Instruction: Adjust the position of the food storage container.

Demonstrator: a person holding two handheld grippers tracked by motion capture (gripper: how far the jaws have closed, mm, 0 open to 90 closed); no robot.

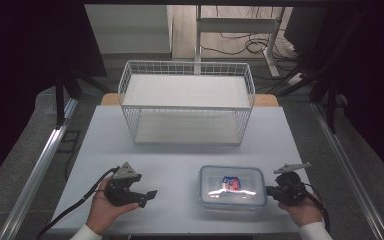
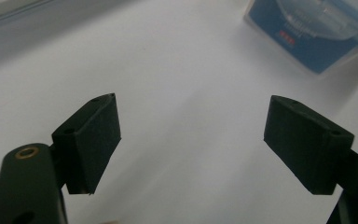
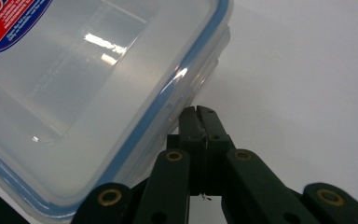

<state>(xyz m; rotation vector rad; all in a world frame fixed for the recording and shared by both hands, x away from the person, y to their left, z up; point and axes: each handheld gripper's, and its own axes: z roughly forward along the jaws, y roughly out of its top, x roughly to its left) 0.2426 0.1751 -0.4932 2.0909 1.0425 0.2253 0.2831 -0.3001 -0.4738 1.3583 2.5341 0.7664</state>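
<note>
Plastic container with a clear lid and a blue seal lies flat on the white table, near the front edge and to the right of the middle. A red and blue label sits on the middle of its lid. The right gripper is just beside the right short side of the container, held in the person's right hand. In the right gripper view its two black jaws are clenched together with nothing between them, and their tips are at the lower wall of the container, under the blue rim of the lid; I cannot tell if they really touch the plastic. The left gripper is well apart from the container, on the left part of the table, held in the left hand and pointing toward the container. In the left gripper view its jaws are spread wide over the bare table, holding nothing, and a corner of the container appears far at the upper right. Behind the container, toward the back of the table, stands a white wire rack with two shelves.
</note>
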